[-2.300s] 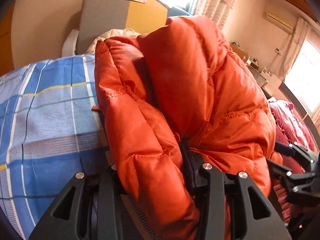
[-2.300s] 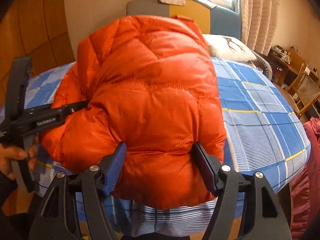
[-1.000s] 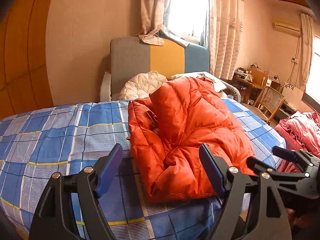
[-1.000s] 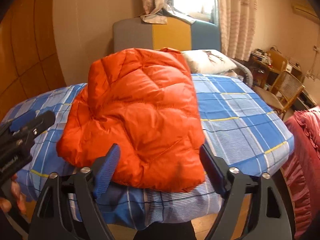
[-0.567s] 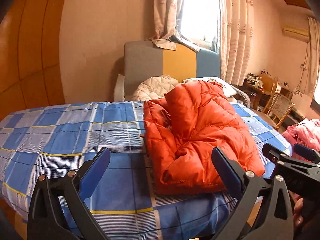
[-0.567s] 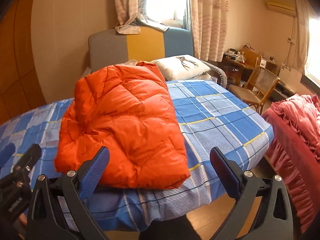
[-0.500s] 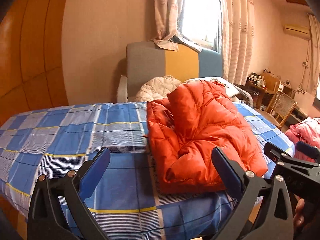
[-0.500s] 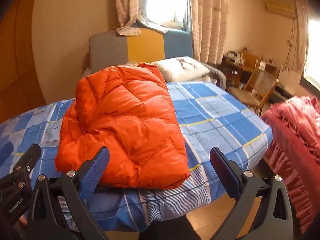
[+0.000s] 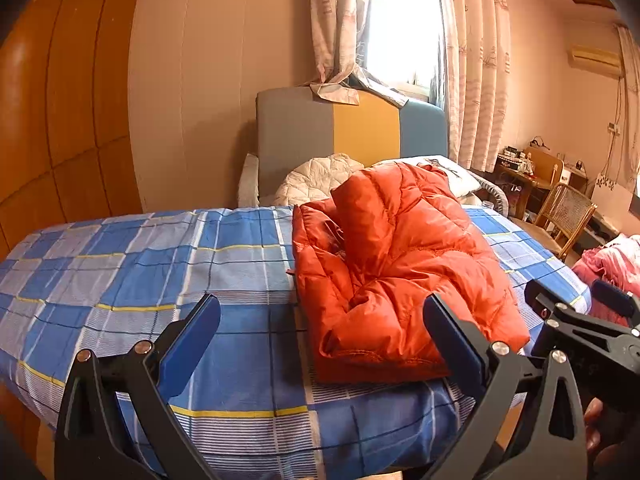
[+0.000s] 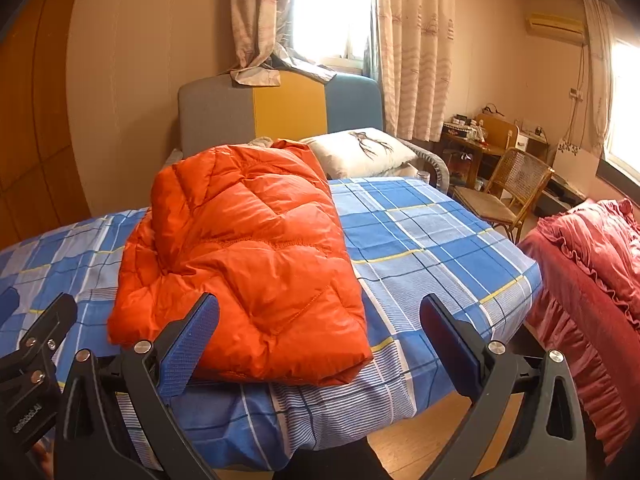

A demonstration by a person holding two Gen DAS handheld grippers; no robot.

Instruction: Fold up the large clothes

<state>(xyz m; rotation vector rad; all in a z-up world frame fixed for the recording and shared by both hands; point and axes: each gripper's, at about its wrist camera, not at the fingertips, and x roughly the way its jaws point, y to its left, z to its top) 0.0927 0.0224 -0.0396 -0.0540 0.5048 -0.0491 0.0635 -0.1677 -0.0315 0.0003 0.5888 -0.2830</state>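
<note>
Blue plaid bed sheet (image 10: pixel 420 232) on bed; white pillow (image 10: pixel 360 152) at head edge below tri-colour headboard (image 10: pixel 280 112); wicker chair (image 10: pixel 508 188) and red quilt (image 10: pixel 592 264) off bed's right edge.

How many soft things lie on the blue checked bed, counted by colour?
Orange: 1, the folded jacket.
White: 2, a quilted bundle and a printed pillow.
Total: 3.
</note>
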